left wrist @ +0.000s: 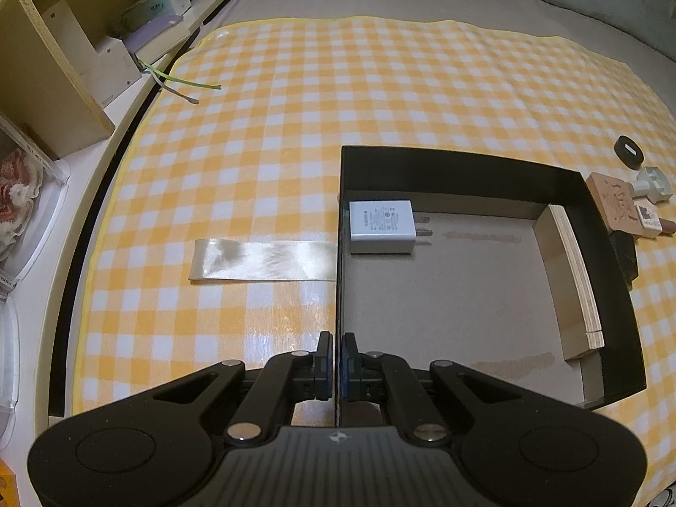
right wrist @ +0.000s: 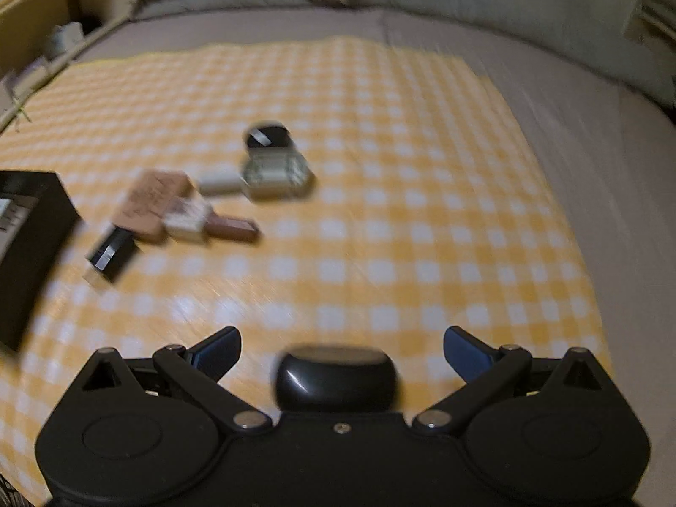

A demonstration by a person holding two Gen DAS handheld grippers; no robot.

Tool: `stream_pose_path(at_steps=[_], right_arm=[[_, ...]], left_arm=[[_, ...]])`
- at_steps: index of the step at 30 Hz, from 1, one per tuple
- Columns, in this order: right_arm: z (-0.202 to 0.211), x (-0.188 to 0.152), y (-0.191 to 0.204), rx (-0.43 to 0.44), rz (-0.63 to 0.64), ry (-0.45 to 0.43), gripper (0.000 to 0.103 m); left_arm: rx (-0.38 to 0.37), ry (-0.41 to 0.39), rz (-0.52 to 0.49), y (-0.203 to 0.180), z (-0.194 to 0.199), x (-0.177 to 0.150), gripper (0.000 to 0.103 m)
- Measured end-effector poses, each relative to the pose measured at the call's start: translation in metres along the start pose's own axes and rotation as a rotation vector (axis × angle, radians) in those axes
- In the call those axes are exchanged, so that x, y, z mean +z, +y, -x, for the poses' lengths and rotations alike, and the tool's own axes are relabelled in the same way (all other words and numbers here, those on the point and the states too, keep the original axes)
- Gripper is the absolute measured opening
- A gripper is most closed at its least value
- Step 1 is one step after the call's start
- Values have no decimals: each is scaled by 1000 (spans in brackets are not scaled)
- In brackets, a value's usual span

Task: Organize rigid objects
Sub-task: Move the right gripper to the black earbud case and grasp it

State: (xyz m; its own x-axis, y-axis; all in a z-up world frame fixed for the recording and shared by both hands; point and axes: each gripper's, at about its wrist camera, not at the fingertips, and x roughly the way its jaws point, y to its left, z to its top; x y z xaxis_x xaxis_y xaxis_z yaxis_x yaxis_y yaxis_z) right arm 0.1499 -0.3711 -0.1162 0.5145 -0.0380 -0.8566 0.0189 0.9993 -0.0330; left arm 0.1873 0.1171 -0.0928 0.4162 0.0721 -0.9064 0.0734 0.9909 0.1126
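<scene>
A black open box [left wrist: 456, 156] lies on the yellow checked cloth. Inside it are a white charger [left wrist: 381, 226] at the far left and a plywood piece [left wrist: 574, 279] along the right wall. My left gripper [left wrist: 337, 344] is shut on the box's near left wall. My right gripper [right wrist: 342, 348] is open and empty, with a black rounded object [right wrist: 336, 378] lying between its fingers. Farther off in the blurred right wrist view lie a wooden block [right wrist: 152, 200], a black block [right wrist: 112, 253], a brown stick [right wrist: 232, 228], a pale green piece [right wrist: 274, 175] and a black disc [right wrist: 268, 135].
A satin ribbon [left wrist: 262, 260] runs out from the box's left side. Shelves with boxes and a purple item [left wrist: 156, 29] stand beyond the bed's left edge. Pillows lie at the far end. The box corner shows in the right wrist view [right wrist: 29, 245].
</scene>
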Motion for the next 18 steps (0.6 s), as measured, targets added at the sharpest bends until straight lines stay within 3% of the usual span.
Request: stream_pose_path(at_steps=[5,9,16,18], right_arm=[[-12,-12,-18,55,-55,45,103],[-14,-14,-19,130,-53,26,103],[-23,-13,-1,127,19,71,103],[-27,-13,2,111,36,90,98]], left_arm=[[8,8,-3,-1,-2,0,4],[8,6,-3,-1,-2,0,4],[9,5,-6,0,-2,1,4],[9,5,-7,0,-2,1,4]])
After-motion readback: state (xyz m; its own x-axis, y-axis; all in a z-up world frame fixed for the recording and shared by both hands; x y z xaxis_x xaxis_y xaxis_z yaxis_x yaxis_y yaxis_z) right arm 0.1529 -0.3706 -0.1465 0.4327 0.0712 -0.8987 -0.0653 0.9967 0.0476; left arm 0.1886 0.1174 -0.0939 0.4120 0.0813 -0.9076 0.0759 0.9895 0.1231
